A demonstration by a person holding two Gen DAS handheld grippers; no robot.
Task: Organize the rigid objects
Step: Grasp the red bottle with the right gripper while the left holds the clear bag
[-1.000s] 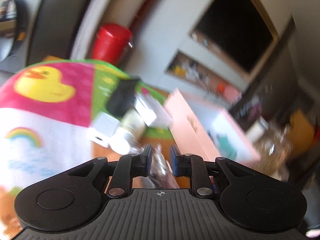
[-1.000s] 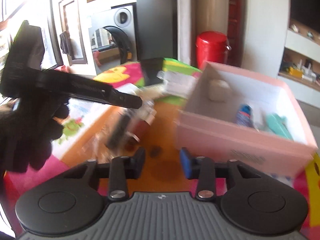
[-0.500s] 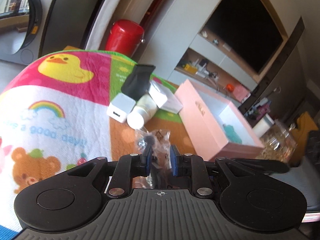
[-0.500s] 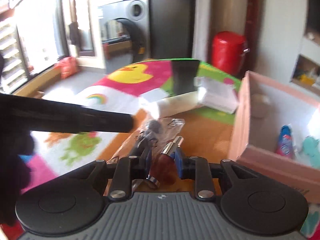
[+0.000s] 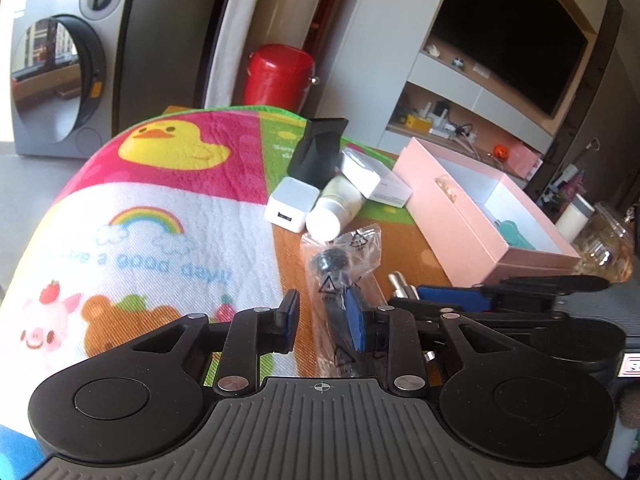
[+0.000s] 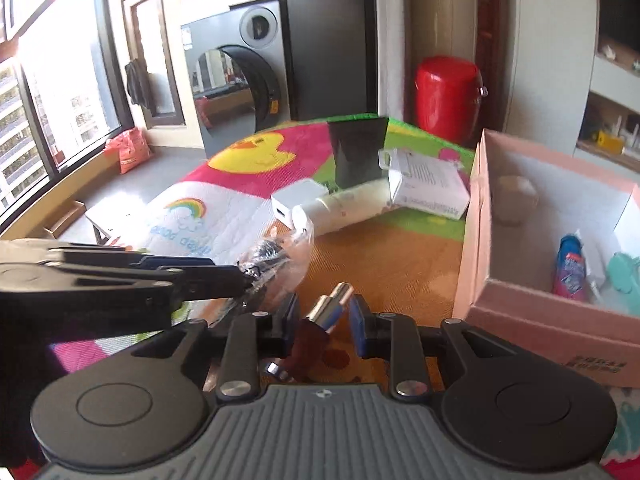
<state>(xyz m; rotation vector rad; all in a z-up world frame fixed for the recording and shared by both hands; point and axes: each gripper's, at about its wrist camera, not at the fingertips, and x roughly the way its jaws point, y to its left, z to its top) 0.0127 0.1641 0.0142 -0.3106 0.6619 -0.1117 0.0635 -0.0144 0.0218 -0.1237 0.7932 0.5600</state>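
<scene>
Bag [image 5: 340, 276] of clear plastic, holding one dark part, lies between the left gripper [image 5: 322, 316]'s fingers, which stand apart around it, the right pad touching or nearly touching the film. In the right wrist view the same bag [image 6: 276, 256] sits ahead-left of the right gripper [image 6: 324, 314], with the left gripper [image 6: 224, 276] reaching in from the side at its edge. One brown bottle [image 6: 316, 332] with a silver neck lies between the right fingers, which are parted with gaps on both sides of it.

Ahead of both pairs of fingers is a small cluster: one white charger [image 5: 292, 210], one white tube [image 5: 336, 210], one white carton [image 5: 376, 178] and one black block [image 5: 320, 152], all touching or overlapping. One pink box [image 5: 452, 208], open, lies ahead-right.

Only the right view looks into the box [image 6: 476, 240], showing one beige round thing [image 6: 514, 198], one blue tube [image 6: 570, 264] and one teal item [image 6: 624, 276]. Only the left view shows the TV [image 5: 508, 28] and shelf clutter beyond.

Everything rests on a bright children's blanket [image 5: 160, 200] with a duck, rainbow and bear, covering the desk. Behind are a washing machine [image 6: 240, 76], a red can [image 6: 446, 96] and a large window [image 6: 40, 80].
</scene>
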